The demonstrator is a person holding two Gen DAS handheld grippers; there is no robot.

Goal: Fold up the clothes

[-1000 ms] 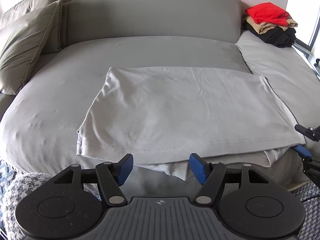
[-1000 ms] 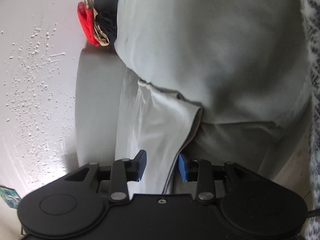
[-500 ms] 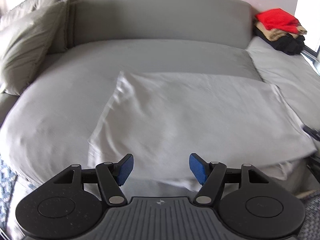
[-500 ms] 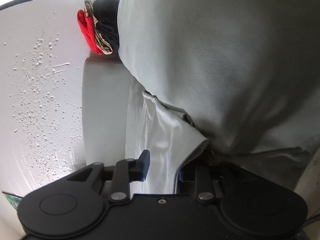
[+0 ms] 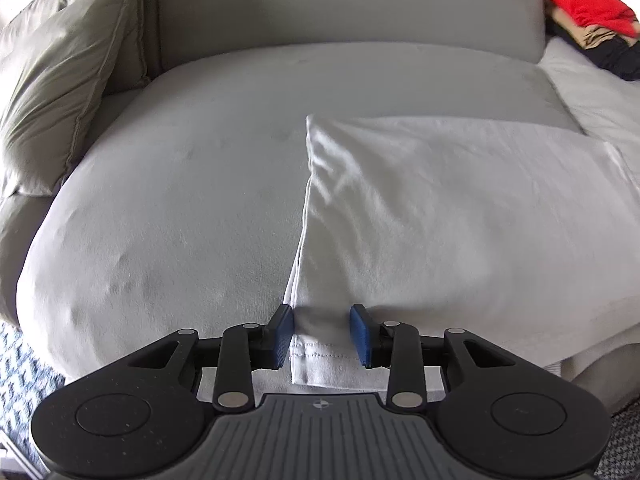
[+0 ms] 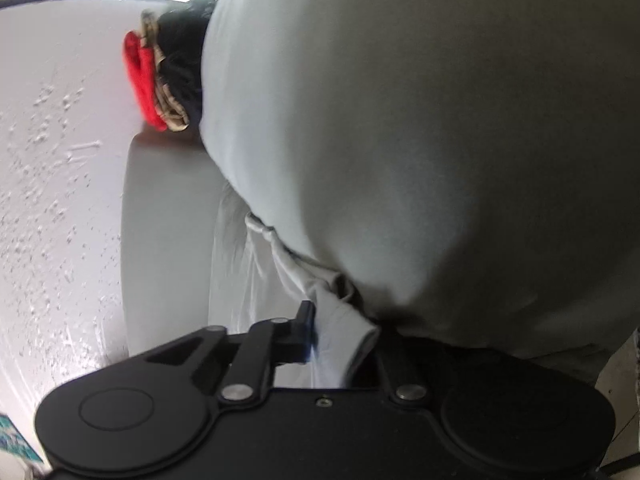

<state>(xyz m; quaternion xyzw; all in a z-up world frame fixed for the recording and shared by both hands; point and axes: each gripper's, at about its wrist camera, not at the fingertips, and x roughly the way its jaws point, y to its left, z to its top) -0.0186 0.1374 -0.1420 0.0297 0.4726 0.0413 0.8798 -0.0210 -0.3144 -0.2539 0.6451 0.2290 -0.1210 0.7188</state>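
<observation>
We see a white garment (image 5: pixel 440 216) folded flat on the sofa (image 5: pixel 168 208); our left claw (image 5: pixel 322 334), wider earlier, is closing around its hemmed corner, while our right claw (image 6: pixel 340 344) is closing on another corner.

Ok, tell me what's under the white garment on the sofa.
Under the white garment lies the grey sofa seat cushion. A second white fabric layer peeks out beneath its near right edge. What else lies under the middle is covered.

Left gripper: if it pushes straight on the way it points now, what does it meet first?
The left gripper, jaws closing, already straddles the hemmed corner of the folded white cloth garment; straight on it would likely press that cloth into the grey sofa seat cushion.
</observation>
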